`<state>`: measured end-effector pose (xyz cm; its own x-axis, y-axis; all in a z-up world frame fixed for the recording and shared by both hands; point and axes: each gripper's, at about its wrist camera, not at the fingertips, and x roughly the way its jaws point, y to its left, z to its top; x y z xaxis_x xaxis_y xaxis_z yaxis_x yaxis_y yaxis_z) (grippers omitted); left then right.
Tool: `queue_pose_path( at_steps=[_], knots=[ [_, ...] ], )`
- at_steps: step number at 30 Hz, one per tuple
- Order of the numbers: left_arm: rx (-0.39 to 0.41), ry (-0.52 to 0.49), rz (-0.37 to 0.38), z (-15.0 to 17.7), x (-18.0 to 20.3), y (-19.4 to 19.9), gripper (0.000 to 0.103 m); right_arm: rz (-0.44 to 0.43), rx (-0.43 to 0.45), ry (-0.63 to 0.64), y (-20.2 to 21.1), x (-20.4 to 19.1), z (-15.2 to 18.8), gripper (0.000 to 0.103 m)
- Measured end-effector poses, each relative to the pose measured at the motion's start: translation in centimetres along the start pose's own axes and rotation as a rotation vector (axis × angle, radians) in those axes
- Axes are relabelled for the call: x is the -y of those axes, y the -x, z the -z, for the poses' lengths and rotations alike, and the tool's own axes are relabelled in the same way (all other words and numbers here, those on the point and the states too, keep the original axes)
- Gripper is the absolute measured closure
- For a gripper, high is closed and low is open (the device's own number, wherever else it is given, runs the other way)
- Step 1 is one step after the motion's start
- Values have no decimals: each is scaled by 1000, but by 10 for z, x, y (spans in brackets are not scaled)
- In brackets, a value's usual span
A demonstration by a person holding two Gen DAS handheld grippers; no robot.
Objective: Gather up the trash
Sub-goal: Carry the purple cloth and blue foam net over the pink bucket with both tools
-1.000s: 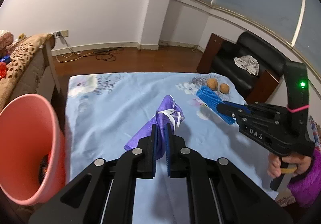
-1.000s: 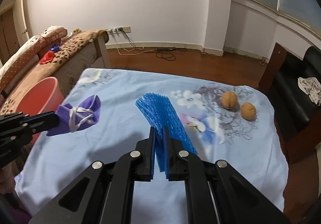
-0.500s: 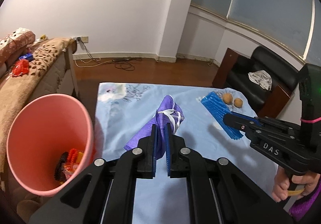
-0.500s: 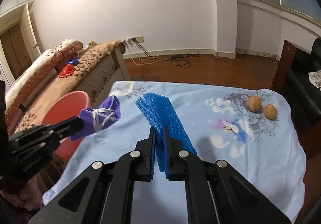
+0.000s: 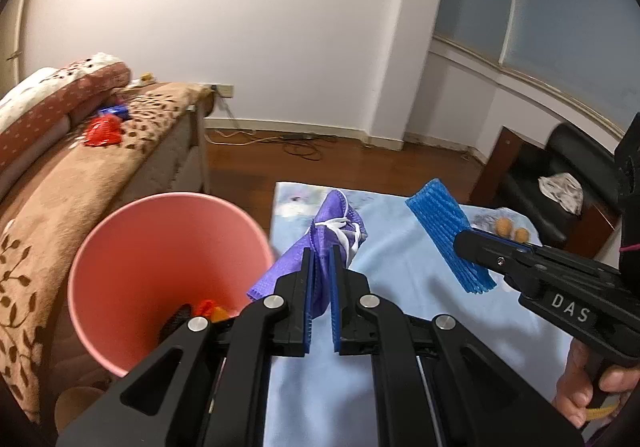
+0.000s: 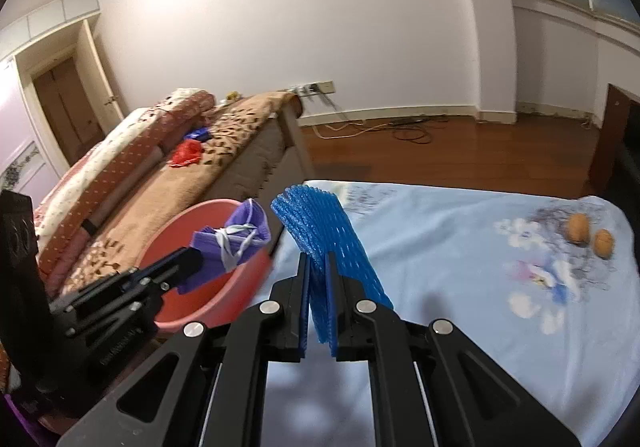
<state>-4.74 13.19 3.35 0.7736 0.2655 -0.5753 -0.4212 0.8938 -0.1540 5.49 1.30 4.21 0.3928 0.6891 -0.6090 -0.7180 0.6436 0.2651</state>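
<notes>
a home living room: a blanket-covered sofa (image 5: 100,175), wooden floor (image 6: 460,151), and black armchair (image 5: 560,187).

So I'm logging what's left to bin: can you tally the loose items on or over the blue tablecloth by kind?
Purple face mask, held in the left claw: 1
Blue foam net sleeve, held in the right claw: 1
Walnuts, lying on the tablecloth: 2
Total: 4
</notes>
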Motion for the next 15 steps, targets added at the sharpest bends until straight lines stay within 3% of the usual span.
queue_pose_path(
  at_steps=[15],
  knots=[
    [-1,122,-167,4,-66,6,96,-149,-61,37,-45,-68,-14,96]
  ],
)
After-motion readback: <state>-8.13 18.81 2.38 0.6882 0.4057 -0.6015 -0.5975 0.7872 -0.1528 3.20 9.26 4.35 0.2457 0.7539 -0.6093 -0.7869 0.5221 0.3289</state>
